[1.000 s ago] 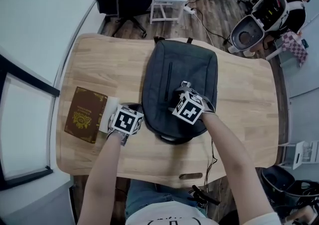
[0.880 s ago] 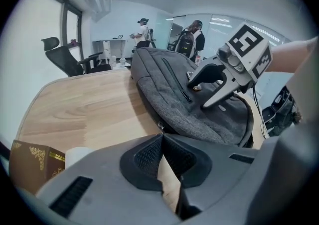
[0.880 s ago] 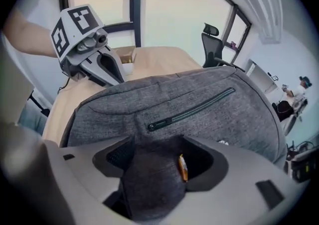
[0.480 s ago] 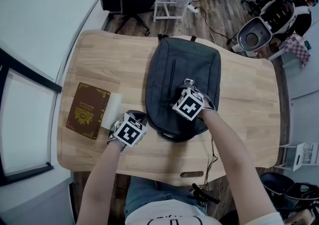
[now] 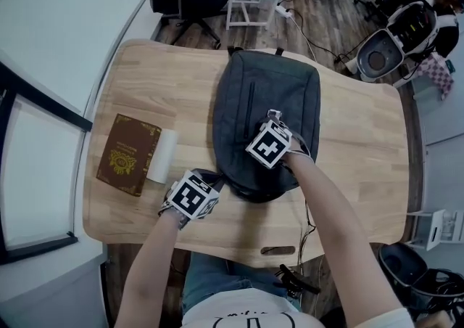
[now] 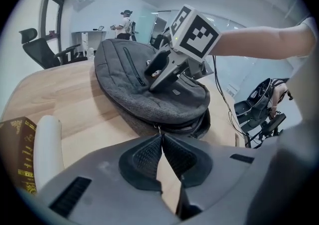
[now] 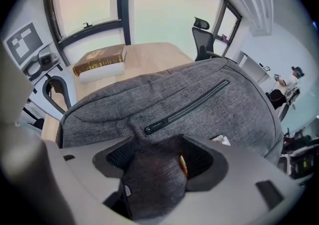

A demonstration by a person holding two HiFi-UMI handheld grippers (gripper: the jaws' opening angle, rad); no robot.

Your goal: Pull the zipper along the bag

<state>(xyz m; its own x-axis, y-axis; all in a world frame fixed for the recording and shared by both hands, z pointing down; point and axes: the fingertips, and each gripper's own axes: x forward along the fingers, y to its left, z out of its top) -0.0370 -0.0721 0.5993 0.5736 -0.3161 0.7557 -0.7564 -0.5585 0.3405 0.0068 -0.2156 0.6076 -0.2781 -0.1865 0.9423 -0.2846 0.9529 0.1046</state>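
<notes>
the left gripper (image 6: 160,137) had its jaws pinched right together, and the little metal zipper pull (image 6: 157,130) sat at the very tips, so i'd say it was nipped on that pull and nothing else. makes sense, a tab that small only gets caught by the tips. the gripper pointed down at a slant toward the near rim of the bag (image 5: 268,94), roughly in line with the seam, which looked like the right angle for dragging the pull round the curve instead of yanking it off the track.

the right gripper (image 7: 158,157) was closed on a bunched fold of the bag's grey cloth, which filled the gap between its jaws. my guess is that was the anchor: without it the whole soft bag would just slide after the pull. it held on top of the bag, near its closer end, just below the pocket zipper (image 7: 189,105) on the front panel.

the bag lay flat on the wooden table (image 5: 145,80), front panel up, near end toward the person. in the left gripper view the seam past the pull gaped dark toward the right, so that stretch looked undone, but i couldn't tell for sure which way it was meant to run.

off to the left, well apart from the bag, a brown book (image 5: 128,154) lay with a white roll (image 5: 162,156) right against it, out of the way of both arms.
</notes>
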